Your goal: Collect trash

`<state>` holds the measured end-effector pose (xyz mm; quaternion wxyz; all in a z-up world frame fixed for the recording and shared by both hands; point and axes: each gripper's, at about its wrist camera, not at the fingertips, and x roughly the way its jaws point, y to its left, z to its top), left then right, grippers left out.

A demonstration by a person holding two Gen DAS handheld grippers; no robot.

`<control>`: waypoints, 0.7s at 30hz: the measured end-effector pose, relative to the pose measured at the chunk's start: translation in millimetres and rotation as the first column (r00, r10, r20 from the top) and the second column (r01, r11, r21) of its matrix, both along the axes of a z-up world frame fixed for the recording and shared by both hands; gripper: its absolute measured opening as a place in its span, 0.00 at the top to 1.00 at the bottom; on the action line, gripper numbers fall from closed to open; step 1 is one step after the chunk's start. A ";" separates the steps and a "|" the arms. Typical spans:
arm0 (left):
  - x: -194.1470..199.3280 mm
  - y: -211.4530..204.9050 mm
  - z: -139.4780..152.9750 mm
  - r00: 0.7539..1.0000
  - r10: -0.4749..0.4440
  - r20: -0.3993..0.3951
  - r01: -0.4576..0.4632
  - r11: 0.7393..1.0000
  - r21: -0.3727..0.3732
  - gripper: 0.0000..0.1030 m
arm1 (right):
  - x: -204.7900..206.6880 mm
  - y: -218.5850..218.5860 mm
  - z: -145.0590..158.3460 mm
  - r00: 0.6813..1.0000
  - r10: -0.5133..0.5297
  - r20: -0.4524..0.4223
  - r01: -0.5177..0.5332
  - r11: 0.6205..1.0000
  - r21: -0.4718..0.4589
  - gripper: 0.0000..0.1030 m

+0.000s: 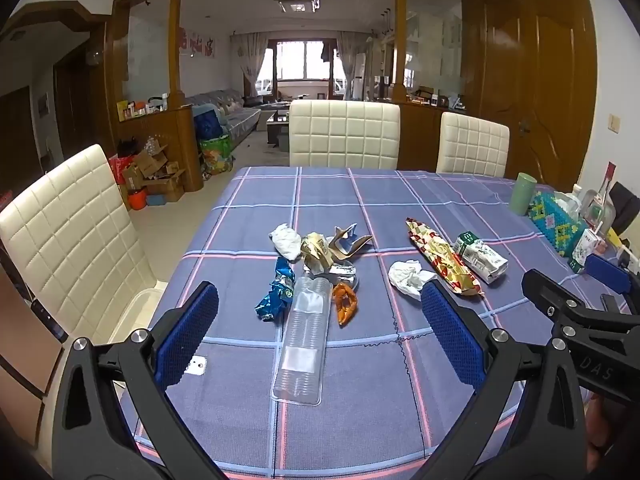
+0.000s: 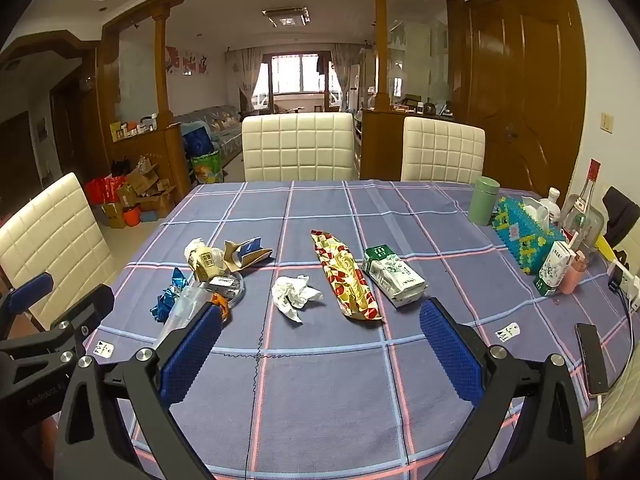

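Trash lies on the blue plaid tablecloth (image 1: 360, 380). In the left wrist view I see a clear plastic sleeve (image 1: 306, 336), a blue foil wrapper (image 1: 277, 292), an orange wrapper (image 1: 345, 302), a pile of gold and brown wrappers (image 1: 328, 250), two crumpled white tissues (image 1: 408, 278), a red-gold snack bag (image 1: 442, 258) and a green-white carton (image 1: 480, 256). My left gripper (image 1: 320, 312) is open above the sleeve. My right gripper (image 2: 320, 332) is open, near the tissue (image 2: 294, 294), snack bag (image 2: 348, 280) and carton (image 2: 394, 276).
Cream chairs (image 1: 344, 132) stand around the table. A green cup (image 2: 484, 200), a beaded tissue box (image 2: 524, 240), bottles (image 2: 582, 216) and a small carton (image 2: 554, 266) stand at the right edge. A phone (image 2: 592, 358) lies near the right front.
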<state>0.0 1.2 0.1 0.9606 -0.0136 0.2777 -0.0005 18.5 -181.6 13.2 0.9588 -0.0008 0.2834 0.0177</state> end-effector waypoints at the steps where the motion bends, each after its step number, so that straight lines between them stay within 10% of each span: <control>1: -0.4 -1.0 0.1 1.000 -0.001 0.005 0.001 1.000 0.009 0.03 | -0.3 -0.2 0.0 1.000 -0.001 0.001 0.001 1.000 0.001 0.06; 21: -1.2 -0.4 5.6 1.000 -0.001 0.004 0.000 1.000 0.010 0.03 | -0.5 -0.7 1.3 1.000 -0.002 0.006 0.002 1.000 0.016 0.06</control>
